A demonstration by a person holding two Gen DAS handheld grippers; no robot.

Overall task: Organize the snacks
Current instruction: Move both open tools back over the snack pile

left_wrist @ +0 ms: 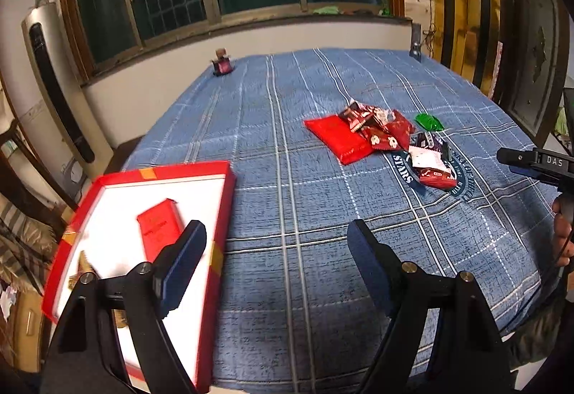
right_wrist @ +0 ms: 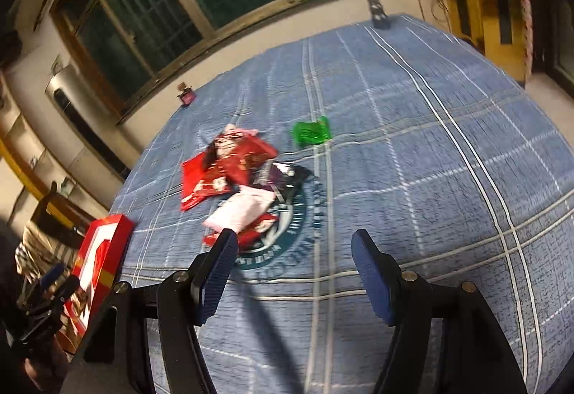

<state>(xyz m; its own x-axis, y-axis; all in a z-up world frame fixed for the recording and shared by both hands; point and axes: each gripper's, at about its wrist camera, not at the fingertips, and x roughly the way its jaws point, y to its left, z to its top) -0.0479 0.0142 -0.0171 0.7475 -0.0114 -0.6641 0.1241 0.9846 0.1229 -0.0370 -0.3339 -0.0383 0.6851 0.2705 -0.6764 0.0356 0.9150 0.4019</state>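
The blue plaid bedspread [left_wrist: 287, 143] reads "STARS" beside one snack pile [left_wrist: 387, 139]; one red packet [left_wrist: 159, 227] lies in one red box [left_wrist: 222, 207]. My left gripper [left_wrist: 276, 265] and right gripper [right_wrist: 294, 272] both gape, empty.

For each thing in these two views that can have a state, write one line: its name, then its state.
left gripper: open, holding nothing
right gripper: open, holding nothing
red box: open, one red packet inside
snack pile: loose on the bedspread
green packet: apart from the pile

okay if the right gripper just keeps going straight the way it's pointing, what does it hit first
Probably the blue plaid bedspread itself: the open right gripper points down at bare cloth, just right of the snack pile. The nearest packet sits beside its left finger, so it may brush that; depth is unclear.
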